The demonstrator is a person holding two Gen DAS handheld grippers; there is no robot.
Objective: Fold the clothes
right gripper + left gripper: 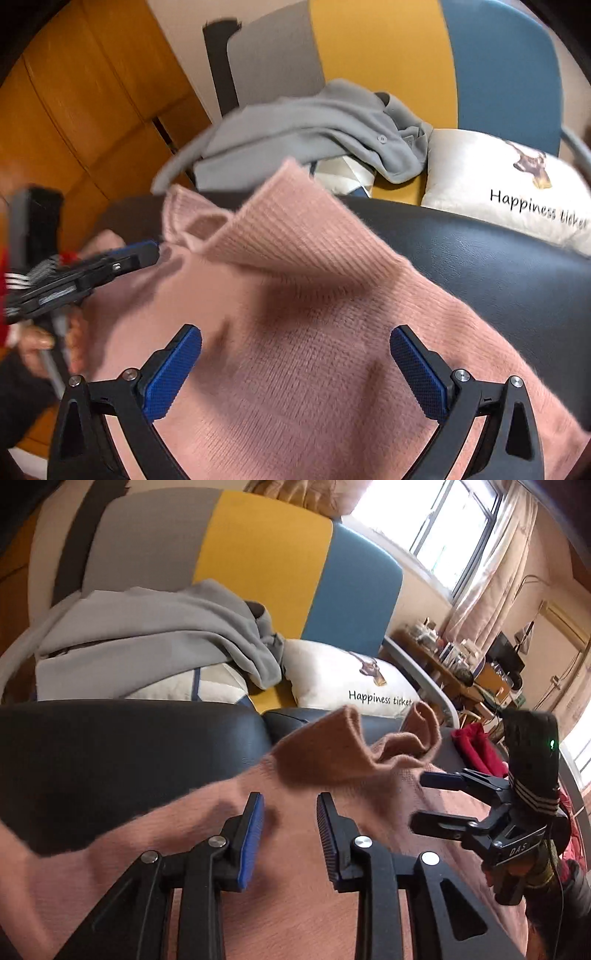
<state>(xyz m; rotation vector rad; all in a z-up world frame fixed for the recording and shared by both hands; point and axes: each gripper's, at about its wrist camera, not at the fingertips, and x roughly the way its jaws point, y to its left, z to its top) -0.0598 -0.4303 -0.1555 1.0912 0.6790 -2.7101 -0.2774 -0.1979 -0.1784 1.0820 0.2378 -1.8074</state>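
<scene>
A pink knitted sweater (314, 354) lies spread over a black leather seat (498, 266), its ribbed hem or cuff folded back on itself toward the far edge. In the left wrist view a sleeve of it (354, 753) is bunched up in loose folds near the seat's back edge.

The left hand-held gripper (290, 819) hangs just above the knit with its jaws partly apart and nothing between the pads; in the right wrist view its tip sits close against the sweater's folded edge, though whether it touches I cannot tell. The right hand-held gripper (295, 365) is spread wide over the middle of the sweater, empty, pads clear of the fabric.

Beyond the seat, a grey garment (314, 129) lies crumpled on a cushion, beside a white pillow (498, 177) printed "Happiness ticket". A red cloth (476, 746) sits off to the right.
</scene>
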